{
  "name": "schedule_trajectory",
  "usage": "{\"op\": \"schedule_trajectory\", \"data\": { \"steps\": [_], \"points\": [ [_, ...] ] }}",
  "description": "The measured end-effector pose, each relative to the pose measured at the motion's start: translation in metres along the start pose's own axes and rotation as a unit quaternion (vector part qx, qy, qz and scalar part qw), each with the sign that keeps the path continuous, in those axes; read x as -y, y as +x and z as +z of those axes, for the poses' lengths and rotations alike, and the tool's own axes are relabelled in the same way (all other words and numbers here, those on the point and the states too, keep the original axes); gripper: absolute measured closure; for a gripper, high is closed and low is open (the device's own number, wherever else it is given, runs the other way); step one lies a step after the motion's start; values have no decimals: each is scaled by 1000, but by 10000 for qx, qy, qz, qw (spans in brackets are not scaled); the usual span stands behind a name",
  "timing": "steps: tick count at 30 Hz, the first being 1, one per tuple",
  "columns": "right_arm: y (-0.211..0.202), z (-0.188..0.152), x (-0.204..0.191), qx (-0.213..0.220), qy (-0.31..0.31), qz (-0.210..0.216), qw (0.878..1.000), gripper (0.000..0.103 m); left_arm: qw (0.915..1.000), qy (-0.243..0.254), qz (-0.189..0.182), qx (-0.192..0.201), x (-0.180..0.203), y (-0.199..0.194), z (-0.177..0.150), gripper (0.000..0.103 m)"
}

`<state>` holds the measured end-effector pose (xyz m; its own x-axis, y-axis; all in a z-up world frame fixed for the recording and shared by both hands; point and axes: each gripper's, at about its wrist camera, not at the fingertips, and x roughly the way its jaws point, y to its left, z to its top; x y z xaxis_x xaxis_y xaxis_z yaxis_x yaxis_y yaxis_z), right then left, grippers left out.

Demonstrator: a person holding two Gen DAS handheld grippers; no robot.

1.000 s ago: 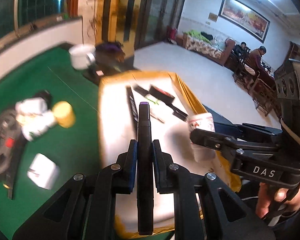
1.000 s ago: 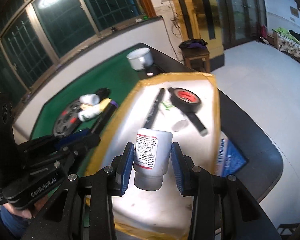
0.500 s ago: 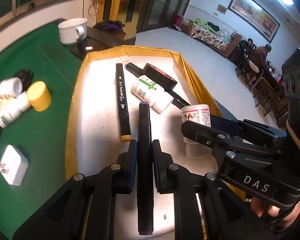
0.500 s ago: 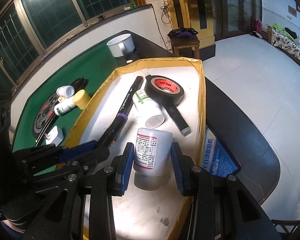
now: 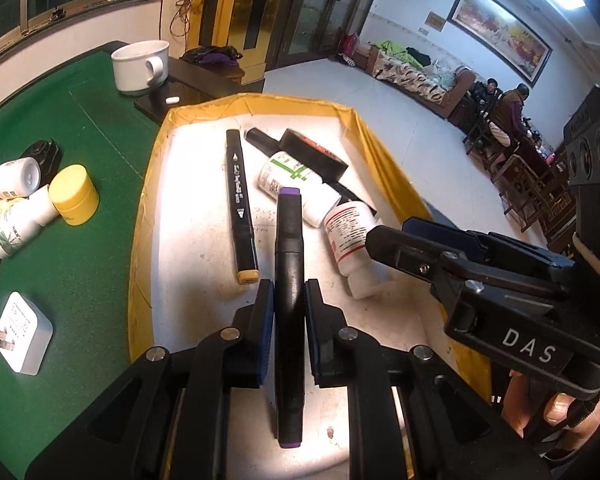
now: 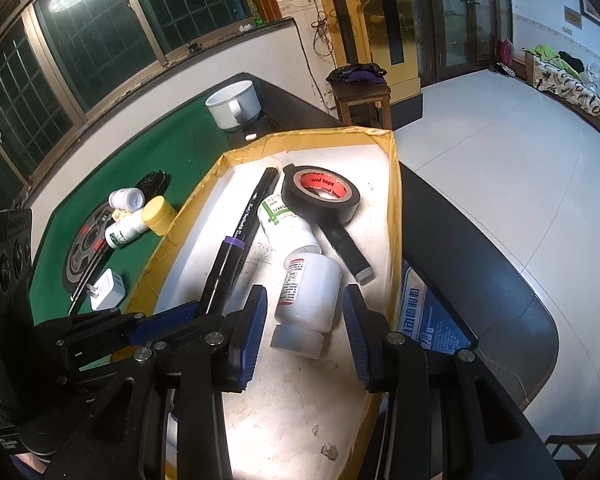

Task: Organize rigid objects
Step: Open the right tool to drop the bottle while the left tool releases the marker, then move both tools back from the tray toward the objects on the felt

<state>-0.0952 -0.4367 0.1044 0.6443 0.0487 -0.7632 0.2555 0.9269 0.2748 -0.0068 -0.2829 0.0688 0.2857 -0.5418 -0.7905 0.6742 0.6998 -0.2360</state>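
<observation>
Over the tray (image 5: 148, 208), the left tongs (image 5: 288, 300) clamp a stiff, light marker (image 5: 288, 248) at mid-barrel. The right tongs (image 6: 304, 320) stand parted around a smooth white bottle (image 6: 310, 292) lying on the tray, pads clear; it likely rolls, so its straight sides are best gripped.

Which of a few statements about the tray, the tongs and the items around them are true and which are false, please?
1. The left tongs are shut on the purple-capped marker. True.
2. The right tongs squeeze the red-labelled bottle. False: the bottle lies in the tray between the pads, with a gap on each side.
3. The roll of black tape lies inside the tray. True.
4. The white mug stands in the tray. False: it stands on the table beyond the tray's far end.
5. The yellow jar sits on the green felt, outside the tray. True.
</observation>
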Motion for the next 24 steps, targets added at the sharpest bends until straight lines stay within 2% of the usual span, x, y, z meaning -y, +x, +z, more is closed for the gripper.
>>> {"op": "schedule_trajectory", "data": {
  "steps": [5,8,15,19,24],
  "points": [
    [-14,-1,-3,161,9,70,9998,68,9999,-3,-49,142,-1,-14,-1,90],
    [-27,-2,-11,316,-19,138,9994,68,9994,-15,-197,295,-3,-27,-1,90],
    [-51,2,-29,671,-106,138,9976,68,9991,290,-237,215,12,-24,3,88],
    [-61,-2,-29,757,-71,123,9970,68,9987,191,-393,253,8,-29,2,88],
    [-71,-5,-38,857,-130,357,9956,68,9969,126,-293,725,-12,-65,-5,88]
  ]
}}
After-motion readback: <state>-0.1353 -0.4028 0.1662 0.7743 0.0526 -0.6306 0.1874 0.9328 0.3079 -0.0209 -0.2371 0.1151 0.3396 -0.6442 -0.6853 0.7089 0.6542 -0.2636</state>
